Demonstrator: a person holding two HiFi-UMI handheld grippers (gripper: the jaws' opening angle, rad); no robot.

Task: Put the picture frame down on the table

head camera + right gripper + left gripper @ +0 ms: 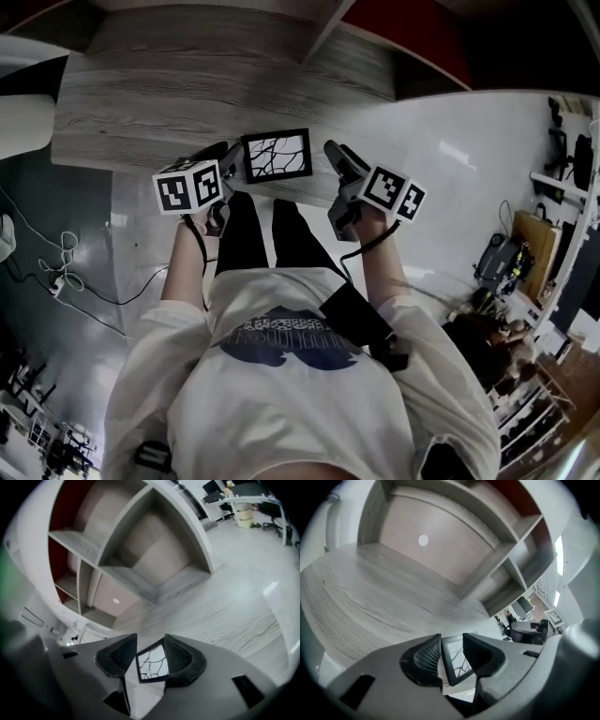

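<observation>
The picture frame [277, 155] is black, with a white picture of dark branching lines. It stands tilted back at the near edge of the grey wood-grain table [187, 84]. My left gripper [232, 167] hangs just beside the frame's left edge, jaws open. My right gripper [333, 155] is a little off the frame's right edge, also open. In the left gripper view the frame [454, 663] shows past the left gripper [452, 653], partly hidden by the right-hand jaw. In the right gripper view the frame [152, 663] sits small beyond the right gripper [151, 656], untouched.
A shelf unit [117, 550] with open wooden compartments and a red back rises behind the table. Cables [66, 272] lie on the floor at the left. Desks and chairs [506, 262] stand at the right on the glossy white floor.
</observation>
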